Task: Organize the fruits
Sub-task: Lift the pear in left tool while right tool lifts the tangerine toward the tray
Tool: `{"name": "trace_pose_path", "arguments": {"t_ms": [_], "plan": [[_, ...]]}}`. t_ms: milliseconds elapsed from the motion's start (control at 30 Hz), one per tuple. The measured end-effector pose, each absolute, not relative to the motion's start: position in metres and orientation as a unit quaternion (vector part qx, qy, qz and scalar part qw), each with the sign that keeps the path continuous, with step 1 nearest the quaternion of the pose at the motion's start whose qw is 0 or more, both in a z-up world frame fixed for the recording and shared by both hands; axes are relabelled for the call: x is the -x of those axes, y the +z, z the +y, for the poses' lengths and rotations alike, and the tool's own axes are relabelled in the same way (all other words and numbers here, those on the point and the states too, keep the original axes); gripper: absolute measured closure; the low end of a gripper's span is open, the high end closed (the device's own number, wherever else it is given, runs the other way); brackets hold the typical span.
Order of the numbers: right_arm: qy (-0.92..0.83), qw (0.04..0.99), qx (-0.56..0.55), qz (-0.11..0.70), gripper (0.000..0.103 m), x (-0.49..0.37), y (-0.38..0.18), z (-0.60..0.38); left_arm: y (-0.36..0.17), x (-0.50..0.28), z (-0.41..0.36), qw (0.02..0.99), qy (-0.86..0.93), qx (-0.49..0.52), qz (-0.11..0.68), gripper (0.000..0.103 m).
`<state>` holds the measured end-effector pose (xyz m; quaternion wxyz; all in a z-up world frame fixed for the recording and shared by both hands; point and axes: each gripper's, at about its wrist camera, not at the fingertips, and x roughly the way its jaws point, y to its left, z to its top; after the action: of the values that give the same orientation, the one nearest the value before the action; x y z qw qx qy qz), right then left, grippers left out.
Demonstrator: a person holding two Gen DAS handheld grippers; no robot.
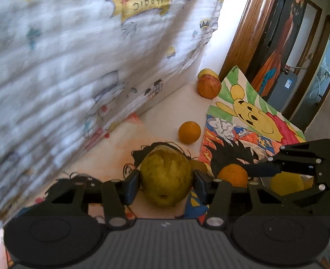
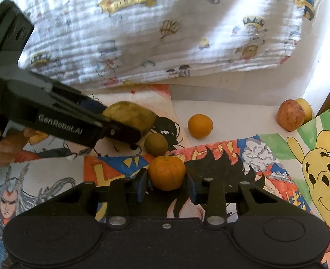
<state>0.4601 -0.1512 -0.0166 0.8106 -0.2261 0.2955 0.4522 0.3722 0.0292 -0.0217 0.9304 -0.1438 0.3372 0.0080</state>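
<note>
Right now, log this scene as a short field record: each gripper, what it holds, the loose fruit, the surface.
left gripper: shut on the yellow-green pear
right gripper: fingers either side of the near orange, seemingly touching
small brown fruit: loose, just beyond the near orange
far orange: loose on bare white surface
red apple: far right corner, a yellow fruit behind it
surface: coloured cartoon drawings over a white top
backdrop: printed white cloth

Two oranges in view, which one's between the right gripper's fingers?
The near orange, between the right gripper fingers on the comic drawing. The other orange sits farther back, alone on bare white surface.
</note>
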Motion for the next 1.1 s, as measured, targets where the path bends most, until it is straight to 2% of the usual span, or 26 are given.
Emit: {"name": "trace_pose_path", "arguments": {"t_ms": [1100], "plan": [[0.447, 0.831, 0.163, 0.287, 0.065, -0.394, 0.005, -0.186, -0.009, -0.298, 0.006, 0.932, -0.02, 0.156, 0.326, 0.048]]}}
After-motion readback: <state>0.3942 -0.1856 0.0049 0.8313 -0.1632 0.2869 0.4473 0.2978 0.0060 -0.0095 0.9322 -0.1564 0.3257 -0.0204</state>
